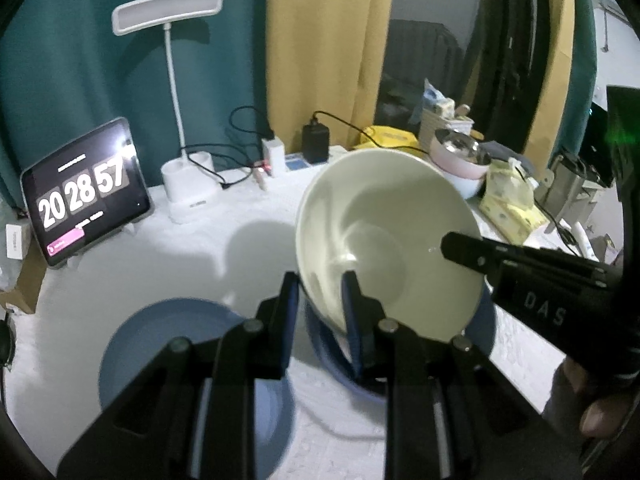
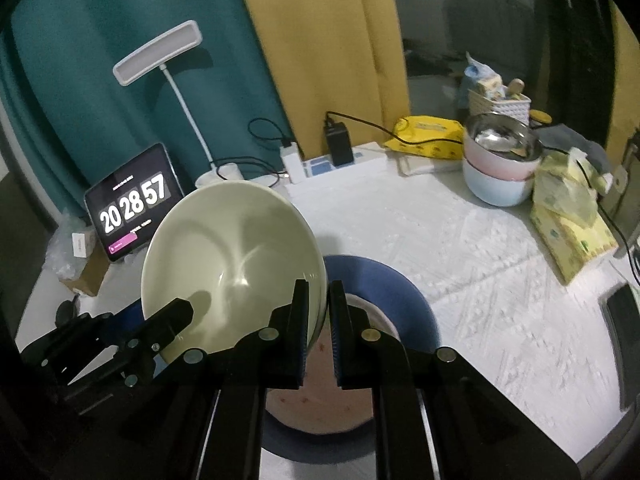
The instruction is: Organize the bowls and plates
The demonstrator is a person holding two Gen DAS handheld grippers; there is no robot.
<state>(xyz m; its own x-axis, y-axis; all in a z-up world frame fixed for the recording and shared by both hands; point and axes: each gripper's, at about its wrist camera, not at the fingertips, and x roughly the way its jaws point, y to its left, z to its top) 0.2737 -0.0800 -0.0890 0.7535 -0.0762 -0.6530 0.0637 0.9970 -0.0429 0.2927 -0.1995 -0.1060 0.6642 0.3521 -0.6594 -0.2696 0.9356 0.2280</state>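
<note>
Nearest to both cameras is the cream bowl [image 1: 384,240], tilted and lifted off the table, carried by the two grippers together. The left gripper [image 1: 320,308] is closed on the near-left part of its rim, one pad outside the wall and one inside. The right gripper [image 2: 319,320] pinches the rim on the opposite side, its jaws almost fully together with only the thin wall between them. In each view the other gripper also shows, reaching in from the side with a finger over the bowl's inside.

Just under the bowl, in the right wrist view, lies a blue plate [image 2: 404,300] with a pink dish [image 2: 352,392] resting in it; whether this is a plate or a shallow bowl I cannot tell. In the left wrist view a second blue plate [image 1: 160,340] lies flat on the white cloth [image 2: 500,280], just beside the blue dish under the bowl.

Farther back, near the right corner, a pink bowl sits in a pale blue bowl [image 2: 496,188], with a steel bowl [image 2: 504,136] on top. Behind are a tablet clock [image 2: 134,204] and a desk lamp [image 2: 160,52].

My judgement: the task is in the middle. One stack of bowls looks finished at the back, and some dishes are already nested in front. The cream bowl is not yet set down, and the single blue plate still lies apart. Probably the bowl goes onto the pink dish below it, but this is not sure.
</note>
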